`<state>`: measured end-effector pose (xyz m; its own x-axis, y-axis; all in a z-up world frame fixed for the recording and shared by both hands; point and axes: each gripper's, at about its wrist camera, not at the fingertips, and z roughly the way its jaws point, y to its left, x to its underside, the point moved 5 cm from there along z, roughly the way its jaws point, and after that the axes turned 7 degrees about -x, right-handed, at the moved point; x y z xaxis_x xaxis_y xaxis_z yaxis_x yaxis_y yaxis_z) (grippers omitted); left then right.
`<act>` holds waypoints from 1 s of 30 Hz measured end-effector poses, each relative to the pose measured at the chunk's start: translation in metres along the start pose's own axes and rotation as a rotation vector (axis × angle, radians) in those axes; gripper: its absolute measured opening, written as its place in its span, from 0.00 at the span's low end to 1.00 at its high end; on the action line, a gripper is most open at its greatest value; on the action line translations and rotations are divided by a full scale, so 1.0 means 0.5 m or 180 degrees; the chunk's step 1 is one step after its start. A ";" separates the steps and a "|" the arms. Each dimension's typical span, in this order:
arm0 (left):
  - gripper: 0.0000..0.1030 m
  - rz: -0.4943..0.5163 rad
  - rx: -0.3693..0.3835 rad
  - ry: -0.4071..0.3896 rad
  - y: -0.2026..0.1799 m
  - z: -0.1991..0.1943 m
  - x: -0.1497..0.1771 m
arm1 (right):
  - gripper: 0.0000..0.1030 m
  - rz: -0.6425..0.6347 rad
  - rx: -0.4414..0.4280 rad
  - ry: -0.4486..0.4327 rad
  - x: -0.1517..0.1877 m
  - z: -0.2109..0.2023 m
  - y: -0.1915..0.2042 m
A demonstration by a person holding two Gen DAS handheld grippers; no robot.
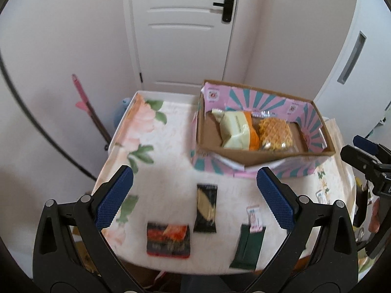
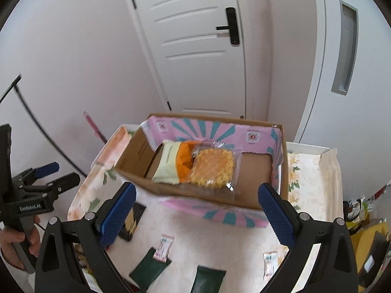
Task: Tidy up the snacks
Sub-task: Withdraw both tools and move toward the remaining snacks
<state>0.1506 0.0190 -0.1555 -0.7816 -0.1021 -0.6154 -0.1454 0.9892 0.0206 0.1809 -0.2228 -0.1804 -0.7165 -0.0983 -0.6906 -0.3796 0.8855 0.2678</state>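
An open cardboard box (image 1: 317, 155) with pink and teal flaps stands at the table's far right; it also shows in the right wrist view (image 2: 195, 194). In it lie a pale green and orange packet (image 1: 238, 130) and a clear bag of yellow crackers (image 1: 275, 130). On the cloth lie a black and yellow packet (image 1: 206, 207), a red and black packet (image 1: 168, 240), a dark green packet (image 1: 248, 247) and a small pink sachet (image 1: 254, 218). A second green packet (image 2: 207, 279) and a second sachet (image 2: 270, 265) lie nearer the right gripper. My left gripper (image 1: 194, 196) is open and empty above the packets. My right gripper (image 2: 196, 216) is open and empty before the box.
The table carries a floral cloth (image 1: 151, 131) inside a white raised rim (image 1: 168, 94). A white door (image 1: 183, 31) and walls stand behind. A pink-handled stick (image 1: 85, 102) leans left of the table. Bags and clutter (image 2: 366, 244) sit off the table's right edge.
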 end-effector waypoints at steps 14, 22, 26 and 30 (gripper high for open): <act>0.98 0.0202 0.0208 0.0247 -0.005 0.009 0.131 | 0.97 -0.0095 0.0058 0.0162 0.127 -0.004 0.083; 0.97 0.0613 0.0541 0.0475 -0.032 0.123 0.157 | 0.96 0.0318 0.0248 0.0233 0.188 0.060 0.084; 0.93 0.0754 0.0696 0.0617 -0.047 0.187 0.164 | 0.91 0.0472 0.0425 0.0294 0.226 0.112 0.083; 0.85 0.0899 0.0778 0.0718 -0.056 0.244 0.173 | 0.82 0.0610 0.0517 0.0315 0.258 0.148 0.084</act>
<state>0.1612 -0.0046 -0.3056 -0.8870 0.1825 -0.4242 0.2199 0.9747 -0.0403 0.1158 -0.1649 -0.3079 -0.8231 0.0414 -0.5663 -0.1382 0.9527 0.2705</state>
